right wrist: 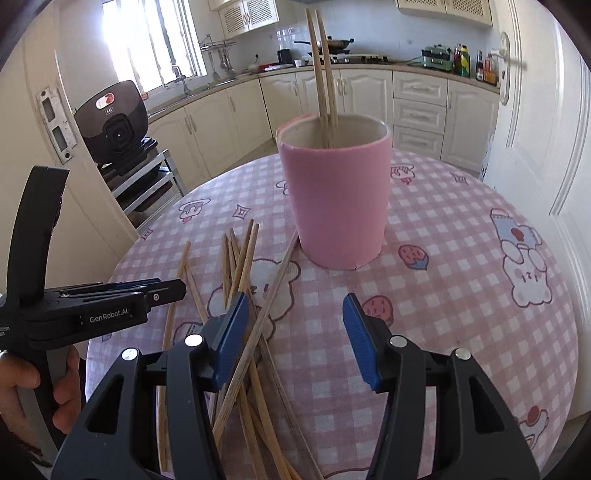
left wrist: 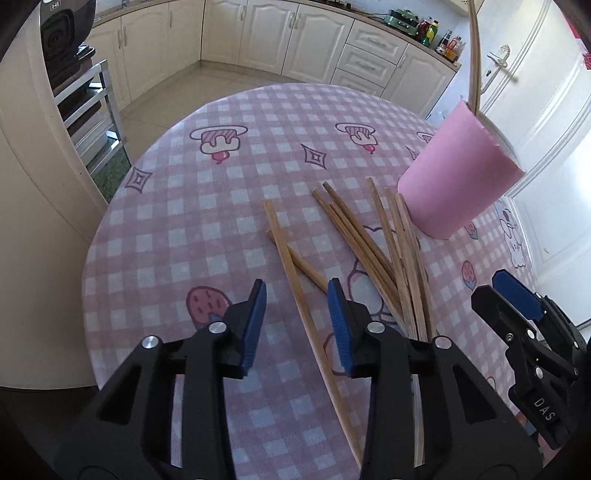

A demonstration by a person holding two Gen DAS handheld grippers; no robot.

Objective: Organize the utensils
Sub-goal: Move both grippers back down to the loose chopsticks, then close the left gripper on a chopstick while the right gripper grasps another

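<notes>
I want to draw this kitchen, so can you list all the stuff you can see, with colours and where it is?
Holder cup: one, pink, upright on the table.
Chopsticks in the cup: two, light wood, standing up out of it.
Loose chopsticks: about nine, light wood, lying crossed in a pile beside the cup.
Tablecloth: one, pink and white checks with cartoon strawberries and animals, over the round table.
Cabinets: cream, along the far walls.
Bottles: several, mixed colours, on the counter.
Rice cooker: one, dark, on a metal rack.
Door: white, beside the table.
Left gripper: black with blue pads, jaws open over one chopstick.
Right gripper: same colours, jaws open, empty.
</notes>
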